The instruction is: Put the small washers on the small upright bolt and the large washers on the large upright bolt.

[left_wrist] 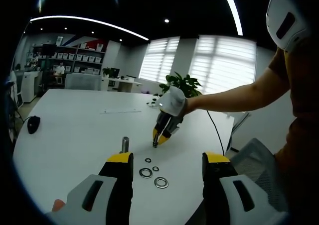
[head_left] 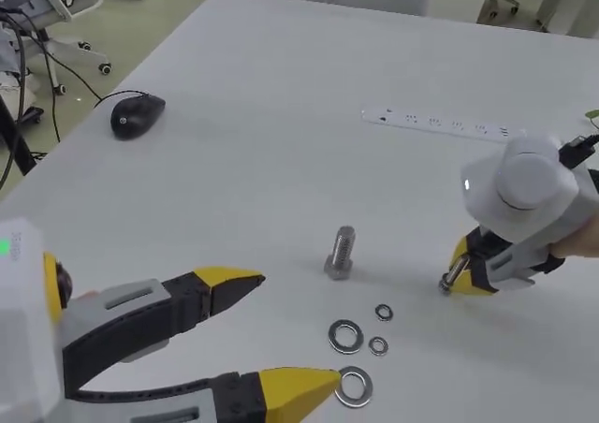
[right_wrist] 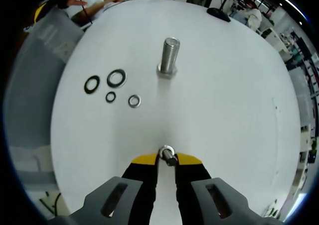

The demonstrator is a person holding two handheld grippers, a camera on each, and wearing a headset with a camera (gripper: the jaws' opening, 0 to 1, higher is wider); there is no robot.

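Observation:
The large bolt (head_left: pixel 341 253) (left_wrist: pixel 124 144) (right_wrist: pixel 170 56) stands upright on the white table (head_left: pixel 281 133). Close in front of it lie two large washers (head_left: pixel 345 336) (head_left: pixel 355 386) and two small washers (head_left: pixel 384 312) (head_left: pixel 378 345), flat and apart. My right gripper (head_left: pixel 460 281) (left_wrist: pixel 158 138) (right_wrist: pixel 167 159) is shut on the small bolt (head_left: pixel 452 275) (right_wrist: pixel 167 154), holding it down at the tabletop to the right of the large bolt. My left gripper (head_left: pixel 295 329) (left_wrist: pixel 168 159) hovers open beside the washers, nothing between its jaws.
A black mouse (head_left: pixel 137 114) (left_wrist: pixel 33 124) with its cable sits at the table's far left. A white power strip (head_left: pixel 440 123) lies at the back right. Office chairs stand beyond the left edge. A person's arm (left_wrist: pixel 234 95) reaches in from the right.

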